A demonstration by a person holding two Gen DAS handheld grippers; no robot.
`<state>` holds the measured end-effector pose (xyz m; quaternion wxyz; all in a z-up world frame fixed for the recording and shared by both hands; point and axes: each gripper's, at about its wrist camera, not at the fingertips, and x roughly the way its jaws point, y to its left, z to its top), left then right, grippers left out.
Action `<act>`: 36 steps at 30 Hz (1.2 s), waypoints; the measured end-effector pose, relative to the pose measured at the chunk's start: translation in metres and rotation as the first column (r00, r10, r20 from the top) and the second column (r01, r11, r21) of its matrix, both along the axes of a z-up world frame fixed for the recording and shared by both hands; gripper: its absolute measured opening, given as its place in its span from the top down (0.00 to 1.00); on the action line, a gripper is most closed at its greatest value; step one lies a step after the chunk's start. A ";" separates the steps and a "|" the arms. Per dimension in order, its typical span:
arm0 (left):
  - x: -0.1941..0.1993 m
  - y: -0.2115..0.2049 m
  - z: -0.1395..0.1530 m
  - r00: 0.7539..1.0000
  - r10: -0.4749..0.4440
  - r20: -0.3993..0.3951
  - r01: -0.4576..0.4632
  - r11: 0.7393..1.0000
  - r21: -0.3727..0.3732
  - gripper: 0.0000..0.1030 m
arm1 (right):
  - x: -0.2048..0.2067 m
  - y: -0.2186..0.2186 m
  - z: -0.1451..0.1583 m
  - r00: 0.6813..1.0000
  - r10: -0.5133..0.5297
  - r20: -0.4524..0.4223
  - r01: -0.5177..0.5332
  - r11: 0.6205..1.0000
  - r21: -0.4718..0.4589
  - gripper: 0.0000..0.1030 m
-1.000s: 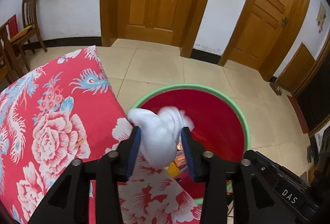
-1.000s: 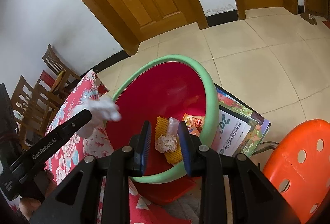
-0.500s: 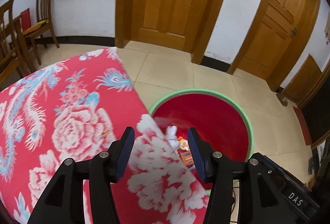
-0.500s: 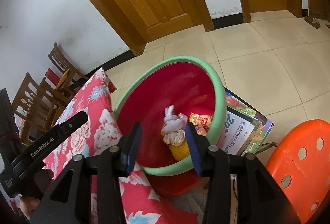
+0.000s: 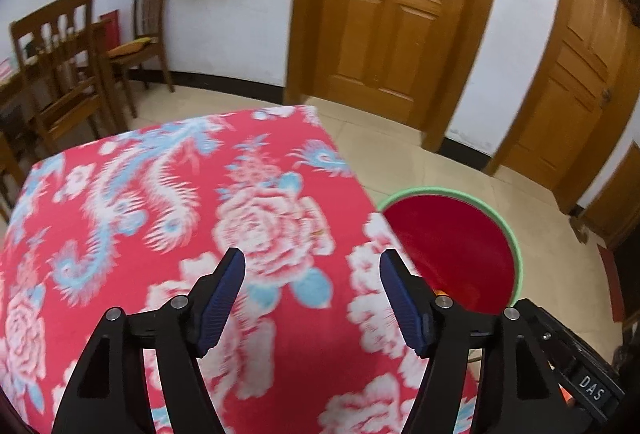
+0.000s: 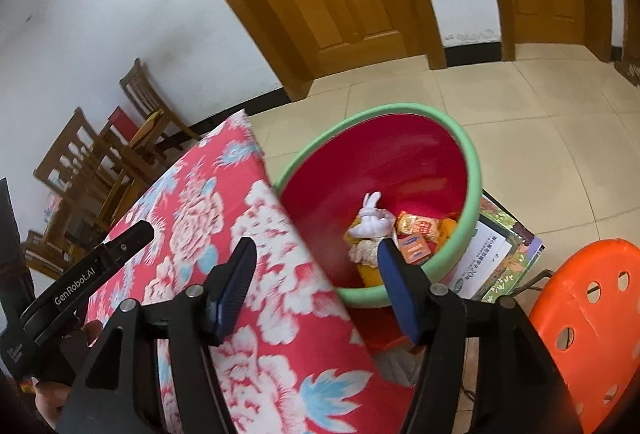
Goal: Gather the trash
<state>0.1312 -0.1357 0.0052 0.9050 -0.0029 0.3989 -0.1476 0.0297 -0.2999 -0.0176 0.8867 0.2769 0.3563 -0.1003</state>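
Note:
A red bin with a green rim [image 6: 472, 170] stands on the floor beside the table; it also shows in the left wrist view [image 5: 516, 246]. Inside lie a white crumpled tissue [image 6: 372, 220], orange snack wrappers [image 6: 414, 230] and other scraps. My left gripper [image 5: 312, 282] is open and empty above the red floral tablecloth [image 5: 160, 202]. My right gripper [image 6: 318, 270] is open and empty over the table's edge, near the bin. The left gripper's body shows at the left of the right wrist view [image 6: 80, 282].
An orange plastic stool [image 6: 592, 322] stands at the right, close to the bin. Printed papers [image 6: 500, 254] lie on the floor under the bin's side. Wooden chairs [image 5: 72, 62] stand by the far wall. Wooden doors [image 5: 384, 10] are behind, with a tiled floor [image 6: 540, 138].
My left gripper opened and dropped the white tissue into the bin, then drew back over the table. My right gripper also opened wider and pulled back from the bin.

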 end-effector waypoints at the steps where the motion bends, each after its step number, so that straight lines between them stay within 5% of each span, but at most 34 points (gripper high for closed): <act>1: -0.003 0.007 0.002 1.000 0.015 0.002 -0.015 1.000 0.003 0.29 | -0.001 0.006 0.002 1.000 0.012 0.003 -0.012 1.000 -0.006 0.36; 15: -0.042 0.071 0.015 0.988 0.152 0.033 -0.153 0.988 0.023 0.28 | -0.016 0.064 0.024 0.991 0.127 0.033 -0.124 0.989 -0.079 0.21; 36: -0.081 0.111 0.031 0.967 0.239 0.084 -0.242 0.970 0.022 0.27 | -0.033 0.100 0.039 0.981 0.187 0.050 -0.179 0.975 -0.128 0.20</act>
